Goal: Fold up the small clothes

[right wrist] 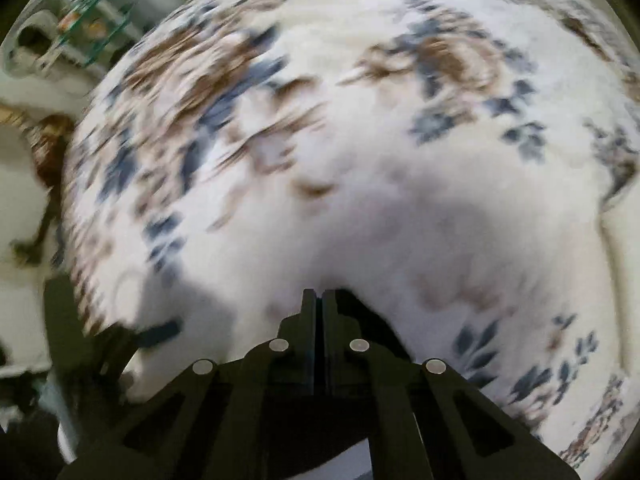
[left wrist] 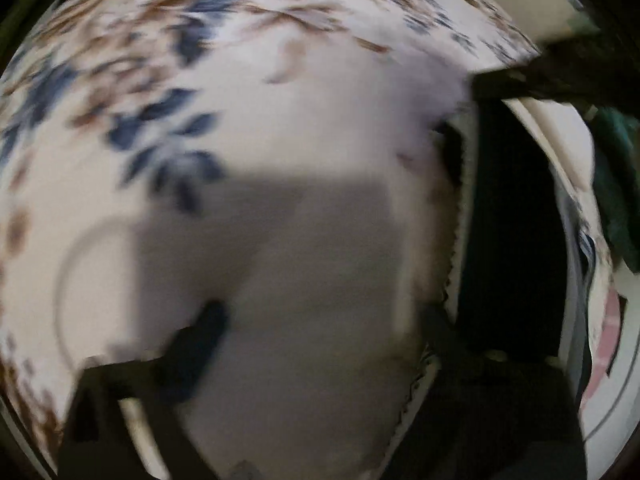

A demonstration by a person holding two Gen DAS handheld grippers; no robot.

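The right gripper (right wrist: 319,294) is pointing straight down at a white floral cloth (right wrist: 360,160) with blue and brown flowers, and its two black fingers (right wrist: 308,320) are pressing flat against each other with nothing between them. The left gripper (left wrist: 320,360) is tilting steeply down over the same cloth (left wrist: 280,120); its jaws are standing wide apart, one finger (left wrist: 192,344) at the lower left and the other at the lower right, holding nothing. One dark garment with a white toothed trim (left wrist: 508,220) is lying at the right side of the left wrist view, on the cloth, just beside the right finger. Both views are blurred, so I cannot count any other clothes.
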